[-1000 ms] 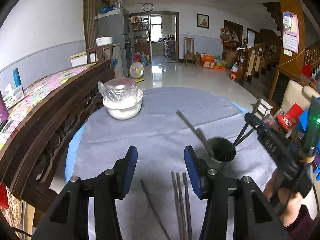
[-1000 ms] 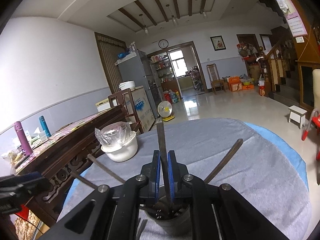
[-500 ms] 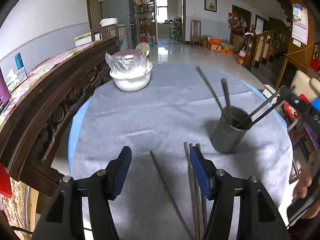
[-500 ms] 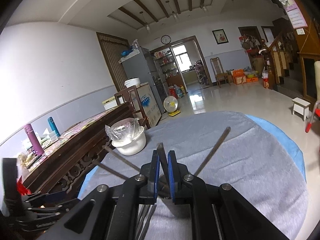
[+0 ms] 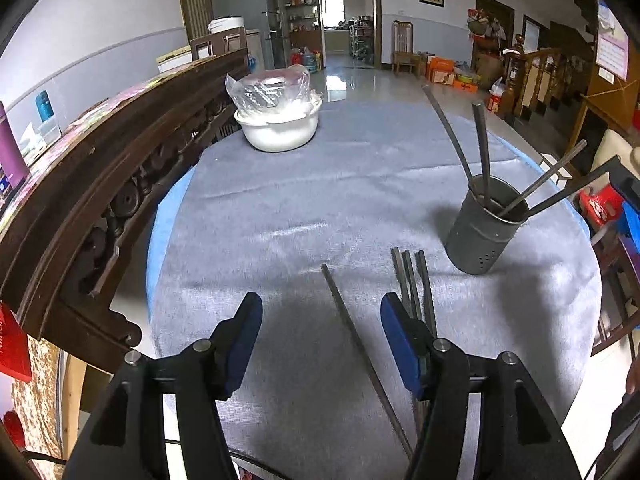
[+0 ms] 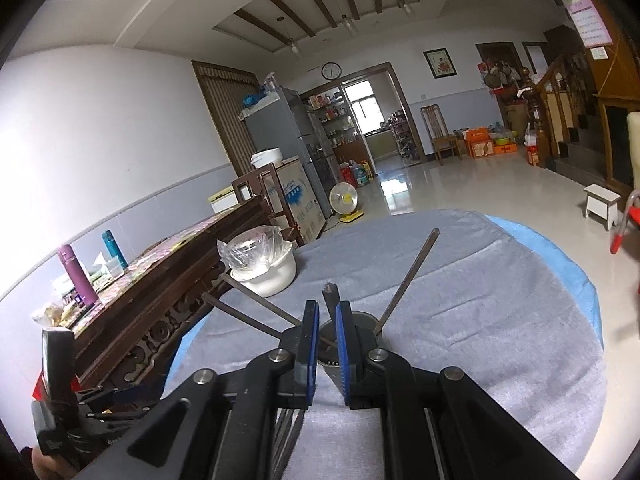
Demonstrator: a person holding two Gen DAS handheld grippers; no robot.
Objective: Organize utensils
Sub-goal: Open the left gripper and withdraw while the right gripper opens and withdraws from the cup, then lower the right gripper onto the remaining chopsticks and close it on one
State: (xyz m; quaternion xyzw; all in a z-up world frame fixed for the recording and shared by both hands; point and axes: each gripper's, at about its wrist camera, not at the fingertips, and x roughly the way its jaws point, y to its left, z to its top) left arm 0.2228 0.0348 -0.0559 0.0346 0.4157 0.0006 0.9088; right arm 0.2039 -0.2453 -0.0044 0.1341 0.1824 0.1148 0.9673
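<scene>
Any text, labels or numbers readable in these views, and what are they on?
None can be read.
Wall calendar: print too small.
Wall clock: numerals too small.
White-and-blue cabinet: blue characters blurred.
Orange boxes: markings blurred.
Red item: lettering cut off at the frame edge.

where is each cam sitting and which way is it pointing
Left wrist: on the left gripper, tilted down at the table; loose chopsticks ahead, open blue pads in view.
Right wrist: on the right gripper, nearly level, over the holder, shut on a chopstick; left gripper low at left.
Shared: table, holder, bowl, doorway.
</scene>
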